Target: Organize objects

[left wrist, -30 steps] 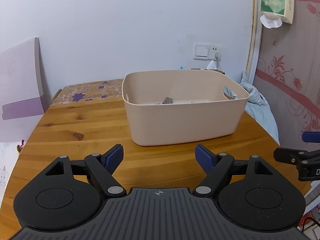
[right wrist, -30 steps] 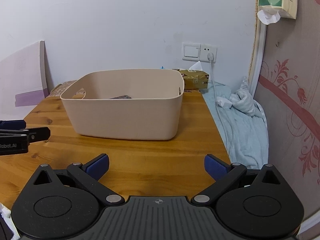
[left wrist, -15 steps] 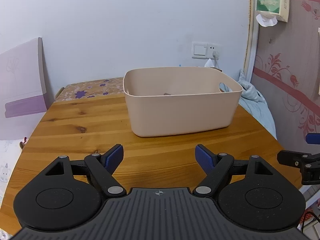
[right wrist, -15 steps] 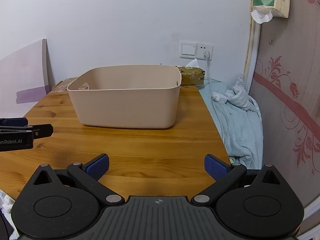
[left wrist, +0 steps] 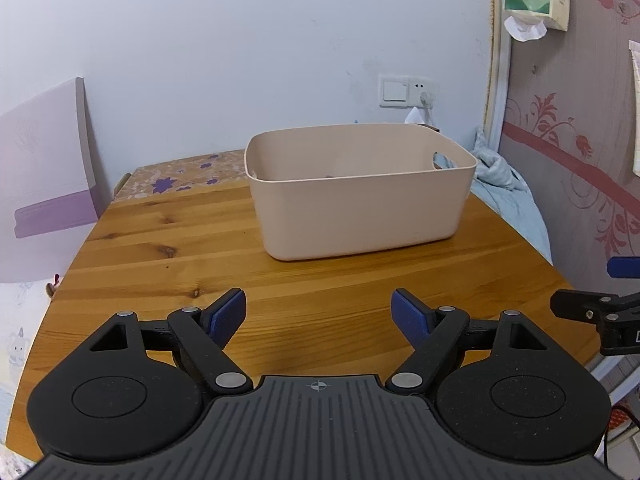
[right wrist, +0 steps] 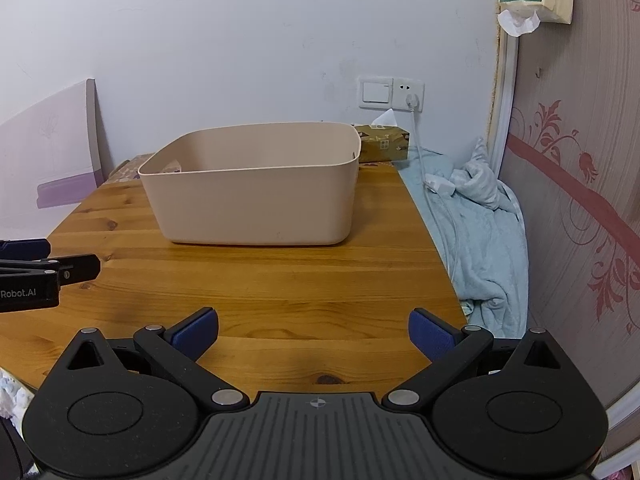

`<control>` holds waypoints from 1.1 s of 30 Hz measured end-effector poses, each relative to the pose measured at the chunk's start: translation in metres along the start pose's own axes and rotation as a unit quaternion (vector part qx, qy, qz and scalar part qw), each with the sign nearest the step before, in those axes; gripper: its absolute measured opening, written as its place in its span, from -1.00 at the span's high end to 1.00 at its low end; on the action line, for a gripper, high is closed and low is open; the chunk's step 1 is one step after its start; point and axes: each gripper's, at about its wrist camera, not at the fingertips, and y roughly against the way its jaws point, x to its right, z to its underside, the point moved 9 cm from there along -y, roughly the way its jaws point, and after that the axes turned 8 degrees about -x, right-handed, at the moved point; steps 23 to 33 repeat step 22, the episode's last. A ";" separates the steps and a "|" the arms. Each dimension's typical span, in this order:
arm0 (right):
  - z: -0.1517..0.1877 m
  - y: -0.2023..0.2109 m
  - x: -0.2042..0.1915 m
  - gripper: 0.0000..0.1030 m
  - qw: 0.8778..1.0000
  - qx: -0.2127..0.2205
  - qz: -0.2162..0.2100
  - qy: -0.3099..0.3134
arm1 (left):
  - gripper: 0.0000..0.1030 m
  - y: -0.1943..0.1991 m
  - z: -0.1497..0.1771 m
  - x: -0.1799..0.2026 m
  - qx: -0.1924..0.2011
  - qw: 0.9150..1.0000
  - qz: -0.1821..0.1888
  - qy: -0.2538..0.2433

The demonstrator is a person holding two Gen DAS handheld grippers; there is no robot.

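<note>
At the bottom of each view, the left gripper (left wrist: 319, 312) and right gripper (right wrist: 314, 330) hang over the wooden table (left wrist: 168, 264), jaws spread wide, empty; mid-frame beyond sits the beige bin (left wrist: 360, 204), its contents mostly hidden by its walls

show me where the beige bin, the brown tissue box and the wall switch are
beige bin (right wrist: 256, 204), right wrist view, on its near outer wall.
brown tissue box (right wrist: 385, 143), right wrist view, on its front face.
wall switch (right wrist: 375, 93), right wrist view, on the rocker plate.
</note>
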 end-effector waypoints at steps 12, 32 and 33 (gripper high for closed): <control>-0.001 -0.008 -0.003 -1.00 1.000 -0.008 -0.005 0.008 | -0.63 -0.004 -0.001 -0.003 -0.006 1.000 -0.004 0.003; 0.000 -0.020 -0.002 -1.00 1.000 -0.023 -0.004 0.008 | -0.68 -0.015 -0.003 -0.007 -0.014 1.000 -0.005 0.009; 0.000 -0.020 -0.002 -1.00 1.000 -0.023 -0.004 0.008 | -0.68 -0.015 -0.003 -0.007 -0.014 1.000 -0.005 0.009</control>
